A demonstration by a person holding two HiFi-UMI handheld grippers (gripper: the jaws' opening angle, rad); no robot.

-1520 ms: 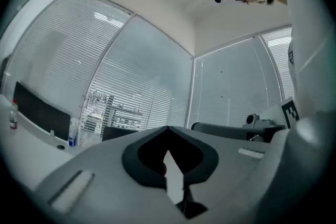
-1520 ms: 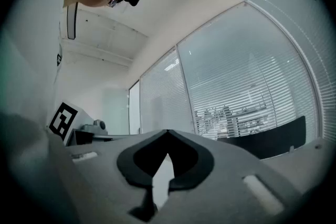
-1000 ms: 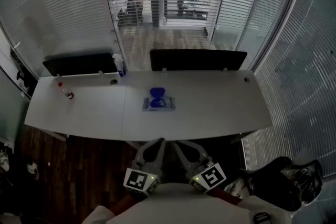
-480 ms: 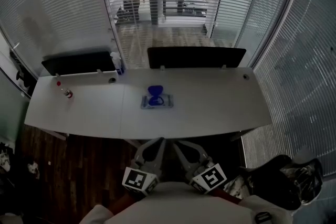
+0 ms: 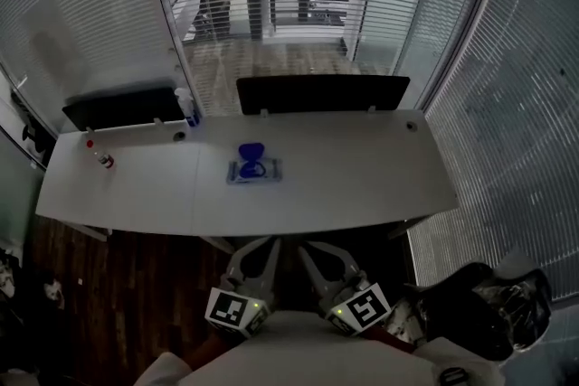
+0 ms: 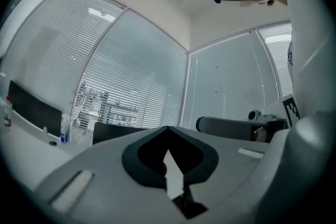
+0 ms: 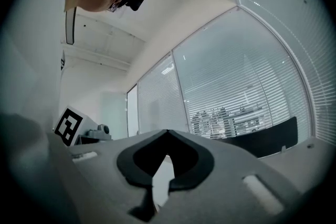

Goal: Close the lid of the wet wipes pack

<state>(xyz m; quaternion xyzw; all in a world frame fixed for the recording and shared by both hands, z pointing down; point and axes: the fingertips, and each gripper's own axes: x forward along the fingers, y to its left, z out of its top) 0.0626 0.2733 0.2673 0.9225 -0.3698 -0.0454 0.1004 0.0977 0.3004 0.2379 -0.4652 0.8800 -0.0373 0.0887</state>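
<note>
The wet wipes pack [image 5: 257, 173] lies flat on the white surface [image 5: 362, 176], a little left of the surface's middle and about midway between its near and far edges. Its blue lid [image 5: 251, 152] is open and stands up at the side of the pack nearer the surface's far edge.

Both grippers are held close to the person's body, off the near edge of the surface and well apart from the pack. The left gripper [image 5: 264, 245] has its jaws clenched tip to tip, with nothing between them. The right gripper [image 5: 312, 247] likewise has its jaws pressed together and empty.

A small bottle with a red cap [image 5: 104, 160] stands near the surface's left end. Two dark screens [image 5: 321, 93] run along the surface's far edge, and a pale bottle [image 5: 187, 108] stands at that edge between them. Slatted blinds [image 5: 81, 4] cover the glass walls beyond the surface.
</note>
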